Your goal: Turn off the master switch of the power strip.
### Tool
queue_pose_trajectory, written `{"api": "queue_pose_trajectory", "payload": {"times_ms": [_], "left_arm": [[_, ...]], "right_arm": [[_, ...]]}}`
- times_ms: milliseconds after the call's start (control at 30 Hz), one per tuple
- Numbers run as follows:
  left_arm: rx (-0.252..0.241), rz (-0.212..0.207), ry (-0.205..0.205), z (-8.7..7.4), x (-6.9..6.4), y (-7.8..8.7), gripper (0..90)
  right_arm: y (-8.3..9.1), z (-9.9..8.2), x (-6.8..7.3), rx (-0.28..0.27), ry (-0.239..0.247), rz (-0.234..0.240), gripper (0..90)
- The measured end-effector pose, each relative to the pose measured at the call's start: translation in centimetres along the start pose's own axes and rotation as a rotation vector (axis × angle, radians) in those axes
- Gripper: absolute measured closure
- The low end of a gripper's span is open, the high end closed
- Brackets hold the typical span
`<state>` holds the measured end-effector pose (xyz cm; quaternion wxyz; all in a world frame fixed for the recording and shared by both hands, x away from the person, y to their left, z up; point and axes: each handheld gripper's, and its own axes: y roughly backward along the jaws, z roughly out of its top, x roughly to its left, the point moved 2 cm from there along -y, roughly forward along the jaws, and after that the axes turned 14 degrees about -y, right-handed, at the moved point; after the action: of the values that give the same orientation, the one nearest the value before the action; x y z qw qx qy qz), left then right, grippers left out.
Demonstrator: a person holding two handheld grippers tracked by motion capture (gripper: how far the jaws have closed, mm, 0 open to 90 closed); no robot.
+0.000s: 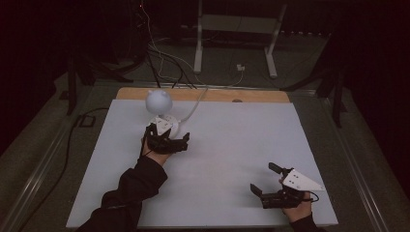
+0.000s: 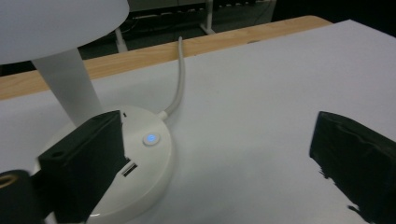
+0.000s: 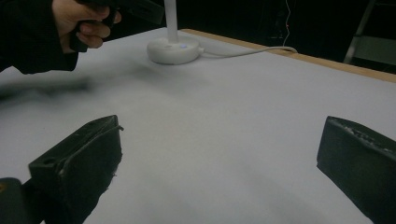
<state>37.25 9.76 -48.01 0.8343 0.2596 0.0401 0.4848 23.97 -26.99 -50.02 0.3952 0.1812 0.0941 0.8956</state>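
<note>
High view: the lamp (image 1: 159,104) stands at eleven o'clock on the worktop (image 1: 232,145). The left gripper (image 1: 167,140) hovers over its base, fingers apart, seemingly approaching the lit button (image 2: 150,138); next comes a downward press. The right gripper (image 1: 265,180) idles at five o'clock, fingers spread.

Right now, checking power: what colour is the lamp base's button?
Glowing blue, the button on the white base; clearest in left gripper view.
</note>
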Motion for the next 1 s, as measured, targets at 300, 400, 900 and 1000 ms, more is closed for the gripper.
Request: {"api": "queue_pose_trajectory", "payload": {"times_ms": [300,400,900,1000], "left_arm": [[0.028,0.047,-0.016,-0.4,-0.1,-1.4,17.3],[0.034,0.061,-0.027,-0.5,0.0,-1.7,24.1],[0.079,0.198,-0.050,-1.1,0.6,-3.0,65.2],[0.086,0.206,-0.072,-1.1,0.4,-3.2,70.4]], "right_arm": [[0.0,0.0,0.0,0.001,0.004,0.000,0.2],[0.0,0.0,0.0,-0.001,0.001,0.003,0.2],[0.0,0.0,0.0,0.002,0.004,0.005,0.2],[0.0,0.0,0.0,0.002,0.005,0.002,0.3]]}}
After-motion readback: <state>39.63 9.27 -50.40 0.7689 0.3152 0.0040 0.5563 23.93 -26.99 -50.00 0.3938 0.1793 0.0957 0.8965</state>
